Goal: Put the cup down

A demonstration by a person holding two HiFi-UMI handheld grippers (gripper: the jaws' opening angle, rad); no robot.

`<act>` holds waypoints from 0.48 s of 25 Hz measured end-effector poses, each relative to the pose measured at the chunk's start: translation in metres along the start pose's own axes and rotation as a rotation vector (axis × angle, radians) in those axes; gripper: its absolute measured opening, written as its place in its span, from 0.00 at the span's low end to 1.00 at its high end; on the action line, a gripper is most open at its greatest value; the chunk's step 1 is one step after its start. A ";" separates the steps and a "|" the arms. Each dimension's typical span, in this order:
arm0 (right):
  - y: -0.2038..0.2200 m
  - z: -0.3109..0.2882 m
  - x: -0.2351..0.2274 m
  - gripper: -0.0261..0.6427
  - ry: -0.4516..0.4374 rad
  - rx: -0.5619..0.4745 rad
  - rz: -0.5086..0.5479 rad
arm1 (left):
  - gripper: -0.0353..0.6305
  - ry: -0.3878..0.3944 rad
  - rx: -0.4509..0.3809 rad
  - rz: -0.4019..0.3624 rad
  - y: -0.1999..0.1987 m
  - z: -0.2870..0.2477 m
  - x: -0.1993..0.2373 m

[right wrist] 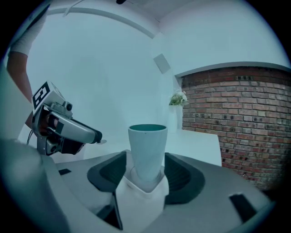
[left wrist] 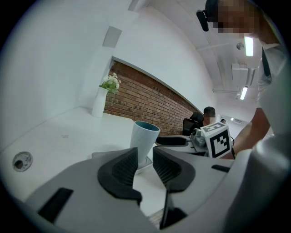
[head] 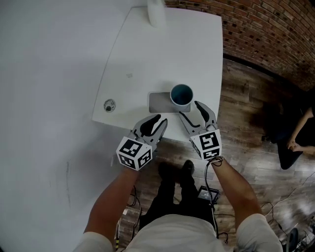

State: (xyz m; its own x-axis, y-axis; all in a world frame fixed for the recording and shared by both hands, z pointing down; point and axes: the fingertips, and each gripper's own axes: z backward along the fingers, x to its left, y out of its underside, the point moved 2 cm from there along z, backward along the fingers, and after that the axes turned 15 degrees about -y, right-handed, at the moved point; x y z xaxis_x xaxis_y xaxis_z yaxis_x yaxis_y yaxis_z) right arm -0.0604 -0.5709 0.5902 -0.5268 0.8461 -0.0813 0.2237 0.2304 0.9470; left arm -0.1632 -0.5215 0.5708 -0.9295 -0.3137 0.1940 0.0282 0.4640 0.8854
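Note:
A pale cup (head: 181, 96) with a teal inside stands upright on a grey mat (head: 158, 102) near the front edge of the white table (head: 162, 54). My right gripper (head: 189, 109) sits just behind the cup on its right, open. In the right gripper view the cup (right wrist: 147, 145) stands between the jaws, and a gap shows on each side. My left gripper (head: 156, 123) hovers at the table's front edge, left of the cup, open with a narrow gap and nothing in it. The left gripper view shows the cup (left wrist: 144, 139) just beyond its tips.
A white vase (head: 156, 12) with flowers stands at the table's far edge. A round cable port (head: 109, 105) is set into the table at front left. A brick wall (head: 270, 29) runs along the right. A person (head: 295, 138) sits on the wood floor side at right.

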 end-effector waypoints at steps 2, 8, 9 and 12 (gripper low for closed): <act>-0.005 0.010 0.001 0.33 0.017 0.004 0.018 | 0.17 -0.004 -0.010 0.004 -0.003 0.003 -0.001; -0.021 0.024 0.008 0.06 0.040 0.040 0.072 | 0.08 -0.023 -0.033 -0.007 -0.015 0.016 -0.002; -0.025 0.027 0.008 0.06 0.047 0.041 0.077 | 0.08 -0.026 -0.038 -0.012 -0.019 0.018 -0.002; -0.043 0.038 0.010 0.06 0.063 0.023 0.082 | 0.07 -0.027 -0.061 -0.026 -0.036 0.029 -0.009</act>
State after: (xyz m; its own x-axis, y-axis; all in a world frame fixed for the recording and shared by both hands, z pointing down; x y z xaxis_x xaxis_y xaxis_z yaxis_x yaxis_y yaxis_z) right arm -0.0438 -0.5545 0.5367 -0.5564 0.8307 0.0164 0.2864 0.1733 0.9423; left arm -0.1669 -0.5116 0.5250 -0.9396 -0.3026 0.1600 0.0253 0.4048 0.9141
